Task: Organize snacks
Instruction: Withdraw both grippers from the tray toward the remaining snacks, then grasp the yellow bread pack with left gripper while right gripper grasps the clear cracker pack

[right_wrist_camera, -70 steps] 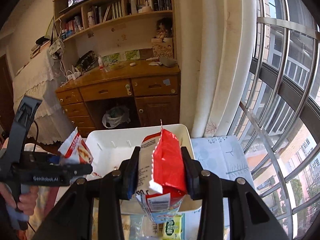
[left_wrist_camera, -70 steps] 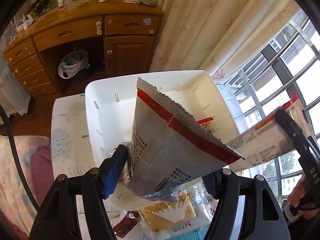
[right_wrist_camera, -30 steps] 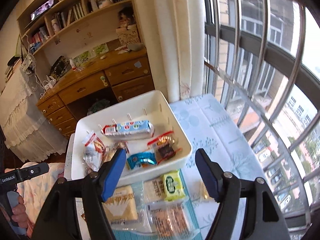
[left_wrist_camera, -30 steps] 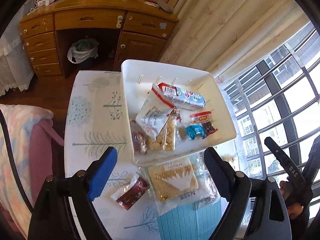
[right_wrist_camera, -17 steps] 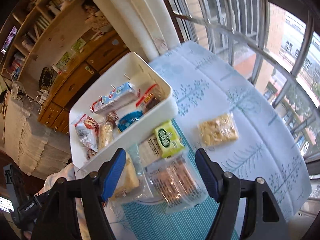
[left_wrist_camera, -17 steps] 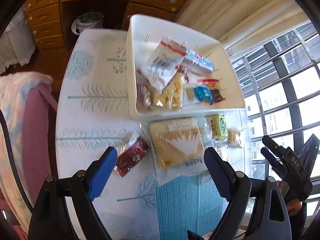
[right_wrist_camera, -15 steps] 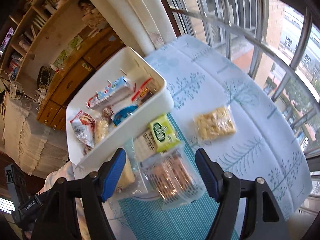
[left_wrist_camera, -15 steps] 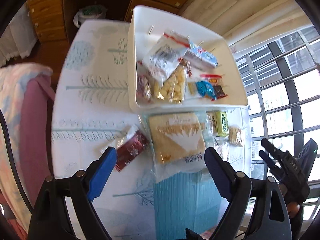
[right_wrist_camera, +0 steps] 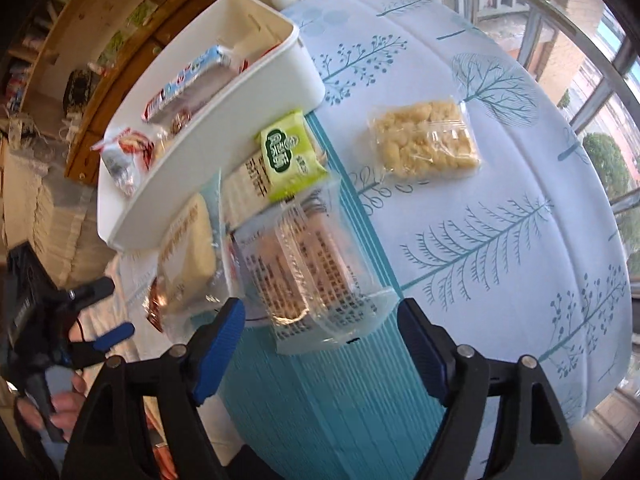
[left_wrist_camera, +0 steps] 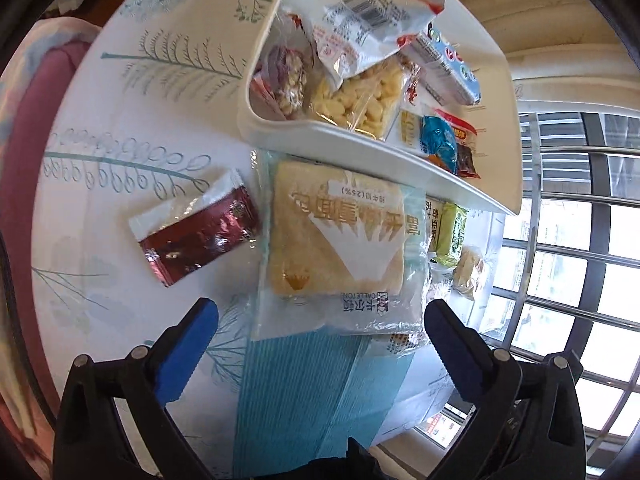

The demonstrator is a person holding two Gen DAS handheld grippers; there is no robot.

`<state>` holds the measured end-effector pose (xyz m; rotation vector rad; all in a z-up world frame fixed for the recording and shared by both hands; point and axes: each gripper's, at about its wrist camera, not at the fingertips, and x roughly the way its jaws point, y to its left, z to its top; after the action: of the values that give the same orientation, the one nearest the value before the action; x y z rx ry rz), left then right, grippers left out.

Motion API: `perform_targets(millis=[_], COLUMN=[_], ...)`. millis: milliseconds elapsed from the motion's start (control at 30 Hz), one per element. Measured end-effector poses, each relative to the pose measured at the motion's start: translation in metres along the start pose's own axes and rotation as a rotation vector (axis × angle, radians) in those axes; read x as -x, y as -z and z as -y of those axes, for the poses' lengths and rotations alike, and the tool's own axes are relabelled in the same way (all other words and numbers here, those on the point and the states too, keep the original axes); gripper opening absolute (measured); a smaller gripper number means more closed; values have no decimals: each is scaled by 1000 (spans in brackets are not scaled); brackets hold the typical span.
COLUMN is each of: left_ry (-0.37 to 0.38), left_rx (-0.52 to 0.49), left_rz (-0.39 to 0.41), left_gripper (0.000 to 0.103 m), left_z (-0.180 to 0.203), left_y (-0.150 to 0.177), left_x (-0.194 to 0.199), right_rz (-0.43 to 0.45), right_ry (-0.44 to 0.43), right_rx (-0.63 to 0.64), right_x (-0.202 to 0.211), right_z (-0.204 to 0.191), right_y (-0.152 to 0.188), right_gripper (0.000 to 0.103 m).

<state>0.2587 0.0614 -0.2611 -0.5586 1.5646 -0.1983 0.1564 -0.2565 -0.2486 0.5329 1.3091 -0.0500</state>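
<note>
White bin (left_wrist_camera: 384,152) already holds several snacks; the rest lie just in front of it. My left gripper (left_wrist_camera: 320,340) is opening wide over the bread pack (left_wrist_camera: 336,236), nothing clamped. Right gripper (right_wrist_camera: 320,332) also opening, empty, over the clear cracker pack (right_wrist_camera: 316,268). Risk: packs overlap, probably, so one grab drags its neighbour.

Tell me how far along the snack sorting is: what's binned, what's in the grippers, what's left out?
Done: the white bin holds several packets, including a clear bag of pale puffs. In hand: nothing; the left gripper and right gripper are both empty, jaws opening. Left on the table: the toast pack, dark red sachet, green packet, clear biscuit pack and yellow puff bag.
</note>
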Motion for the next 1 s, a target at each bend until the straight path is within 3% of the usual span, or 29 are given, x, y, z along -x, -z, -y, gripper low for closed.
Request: perform_targets(millis=[300,633,833,1000], left_ry=[-37,-133,-194,-226], left_rx=[36,64,72,77], left_rz=[-66,-105,-112,-118], left_gripper=[102,102,102,103], left_z=[23,38,46,54], left_y=[-13,-22,-24,-27], left_x=[-43,-75,-93,-102], right_rz=[-65,-57,-52,-32], right_ry=[29,151,169,163], right_rx=[208,555,600,563], right_x=[-22,-41,-54,-62], right_z=[-15,-58,-71,-73], right_y=[-1,21,25,16], right_gripper=[80,84,88,88])
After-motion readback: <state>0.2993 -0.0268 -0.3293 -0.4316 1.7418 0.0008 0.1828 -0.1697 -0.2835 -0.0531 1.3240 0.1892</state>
